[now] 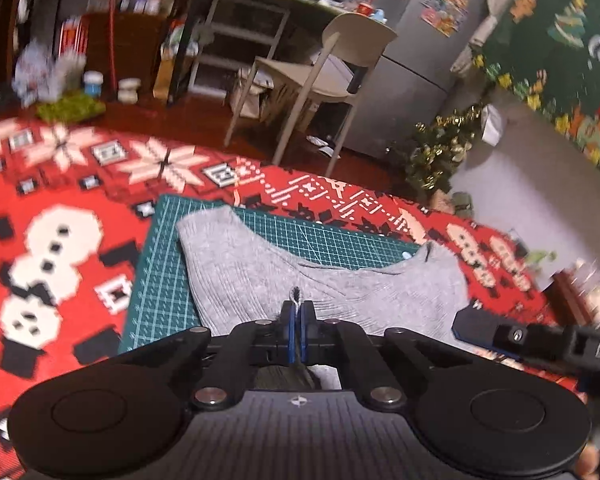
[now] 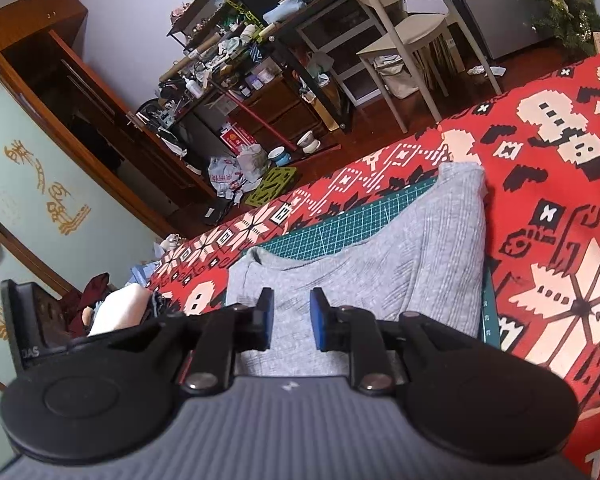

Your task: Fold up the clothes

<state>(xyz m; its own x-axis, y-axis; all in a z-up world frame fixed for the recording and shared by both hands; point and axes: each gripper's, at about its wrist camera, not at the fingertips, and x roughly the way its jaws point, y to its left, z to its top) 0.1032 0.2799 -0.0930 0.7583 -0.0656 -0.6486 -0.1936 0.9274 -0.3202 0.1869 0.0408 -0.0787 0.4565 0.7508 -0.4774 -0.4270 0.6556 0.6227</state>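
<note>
Grey garment (image 1: 300,280) lies on the green cutting mat (image 1: 160,264). Left gripper (image 1: 297,312) jaws clamped on a fabric pinch; right gripper (image 2: 291,312) jaws apart above cloth. Grip right before lifting, keep both edges level.

A grey ribbed garment (image 1: 260,272) lies on a dark green cutting mat (image 1: 164,264) with a pale grid (fine white lines). Under both, a red cloth (image 1: 80,184) carries white snowflakes, white snowmen and black blocks. The left gripper (image 1: 297,312) is black, its fingers (image 1: 286,320) blue-padded.
</note>
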